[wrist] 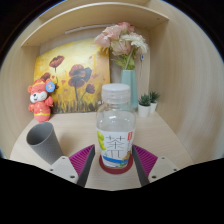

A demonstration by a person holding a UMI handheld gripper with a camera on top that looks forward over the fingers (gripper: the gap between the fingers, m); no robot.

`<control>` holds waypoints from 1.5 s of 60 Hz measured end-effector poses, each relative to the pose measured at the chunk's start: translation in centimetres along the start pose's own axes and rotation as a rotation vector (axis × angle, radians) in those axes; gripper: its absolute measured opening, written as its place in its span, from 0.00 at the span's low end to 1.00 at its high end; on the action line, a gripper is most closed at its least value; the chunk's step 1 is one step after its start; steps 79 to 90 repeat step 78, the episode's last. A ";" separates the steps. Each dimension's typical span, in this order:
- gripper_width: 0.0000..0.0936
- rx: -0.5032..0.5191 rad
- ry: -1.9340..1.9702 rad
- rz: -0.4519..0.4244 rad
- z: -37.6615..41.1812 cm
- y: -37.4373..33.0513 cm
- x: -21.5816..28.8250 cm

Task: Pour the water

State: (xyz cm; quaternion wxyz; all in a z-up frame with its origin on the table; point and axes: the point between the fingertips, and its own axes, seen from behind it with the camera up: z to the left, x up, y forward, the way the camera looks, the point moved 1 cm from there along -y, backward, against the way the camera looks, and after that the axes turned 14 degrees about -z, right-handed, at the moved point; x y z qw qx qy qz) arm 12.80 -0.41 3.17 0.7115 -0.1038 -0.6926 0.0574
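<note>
The bottle (116,130) is being framed between the two fingers of the tongs (113,160), standing upright with its white cap still on and its label facing the camera. The pink pads (84,158) are being held close at either side of the bottle's lower part; whether they are actually pressing on it or merely flanking it cannot be told, since the contact is hidden by the bottle's curve. The bottle appears to be resting on the counter (170,135), though its base is being cut off below. The grey cup (44,142) is standing just beside the fingers and near the bottle, tilted in the wide lens, and nothing can be seen inside it. Judged from this, the task is being started only: the bottle is being approached or gripped, no tilt is being made, and the lifting, the carrying over the cup and the pouring itself are all left. Beyond, a painting (72,80), a small plush toy (40,99) and a vase of flowers (125,50) are being shown against the wall.
</note>
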 end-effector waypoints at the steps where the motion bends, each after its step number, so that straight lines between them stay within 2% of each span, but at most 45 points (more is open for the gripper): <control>1: 0.80 0.002 -0.007 0.012 0.1 -0.4 -0.4; 14: 0.80 -0.019 -0.066 0.187 1.8 -8.8 -5.2; 24: 0.80 -0.022 -0.064 0.230 6.4 -16.3 -4.5; 31: 0.81 -0.018 -0.050 0.203 10.1 -19.5 -1.4; 44: 0.82 0.009 -0.028 0.074 15.4 -21.9 6.9; 55: 0.81 0.026 -0.040 0.002 17.5 -23.1 11.9; 64: 0.81 0.020 -0.020 -0.024 17.9 -23.9 13.6; 90: 0.81 0.010 -0.031 -0.027 17.6 -24.5 13.8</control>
